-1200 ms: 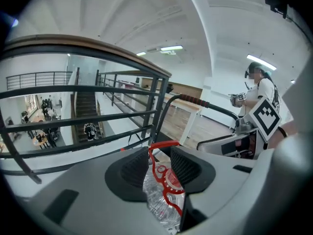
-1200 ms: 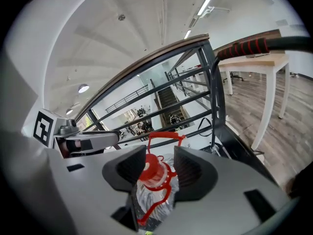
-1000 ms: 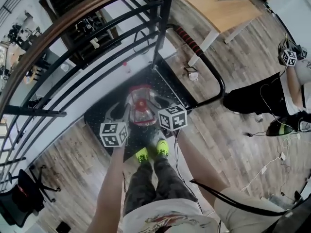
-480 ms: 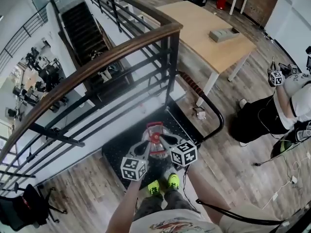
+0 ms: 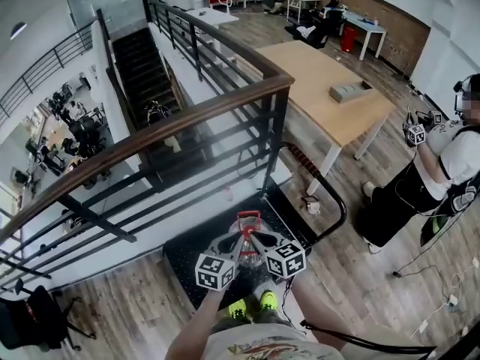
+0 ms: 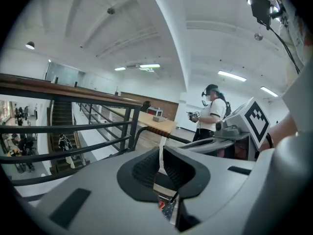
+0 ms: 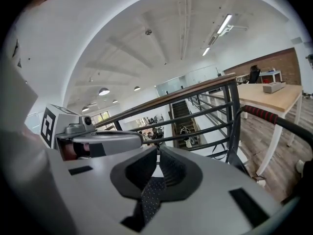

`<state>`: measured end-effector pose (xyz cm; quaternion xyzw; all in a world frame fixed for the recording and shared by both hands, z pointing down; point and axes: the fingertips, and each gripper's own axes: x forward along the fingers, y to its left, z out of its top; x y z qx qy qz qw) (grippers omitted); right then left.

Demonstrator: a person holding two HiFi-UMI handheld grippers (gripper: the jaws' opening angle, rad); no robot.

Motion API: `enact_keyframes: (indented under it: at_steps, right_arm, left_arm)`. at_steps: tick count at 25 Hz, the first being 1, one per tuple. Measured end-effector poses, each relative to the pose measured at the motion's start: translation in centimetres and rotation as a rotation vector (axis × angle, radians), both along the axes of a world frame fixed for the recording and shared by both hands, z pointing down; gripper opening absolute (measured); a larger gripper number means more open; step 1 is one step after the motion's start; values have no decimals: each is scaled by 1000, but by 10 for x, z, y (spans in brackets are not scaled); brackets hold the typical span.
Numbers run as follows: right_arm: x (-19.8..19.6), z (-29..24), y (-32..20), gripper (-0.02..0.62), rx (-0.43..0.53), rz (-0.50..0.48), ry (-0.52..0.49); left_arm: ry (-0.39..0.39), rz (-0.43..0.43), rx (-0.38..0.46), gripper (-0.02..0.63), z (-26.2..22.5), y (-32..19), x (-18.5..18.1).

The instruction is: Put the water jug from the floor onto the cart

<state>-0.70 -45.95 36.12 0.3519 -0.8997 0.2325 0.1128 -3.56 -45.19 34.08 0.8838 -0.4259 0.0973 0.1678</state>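
Observation:
The water jug (image 5: 248, 221), clear with a red top, stands on the black platform cart (image 5: 187, 255) by the railing. In the head view both grippers hang above its near side and cover most of its body. My left gripper (image 5: 238, 240) and right gripper (image 5: 256, 238) point forward side by side, their tips close together. The left gripper view has my left gripper (image 6: 161, 153) shut with nothing between the pads. The right gripper view shows my right gripper (image 7: 157, 153) shut and empty too, with the left gripper's marker cube (image 7: 49, 124) beside it.
A dark metal railing with a wooden top rail (image 5: 187, 122) runs just beyond the cart, above a stairwell. The cart's push handle (image 5: 339, 201) rises at the right. A wooden table (image 5: 322, 81) stands behind it. A person (image 5: 427, 178) holding grippers stands at the right.
A second ago both grippers stood open at the jug's sides, low over the cart. Both have since shut and risen away from the jug. The head view has tilted up.

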Motion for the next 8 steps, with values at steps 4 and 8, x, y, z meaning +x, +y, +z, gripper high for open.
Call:
enact_keyframes:
  at_steps: [4, 8]
  right_arm:
    - [-5, -11, -4, 32, 21, 1, 1]
    - [-9, -23, -13, 32, 33, 2, 5]
  left_arm:
    - [2, 13, 15, 32, -11, -6, 4]
    - [5, 26, 16, 32, -22, -14, 4]
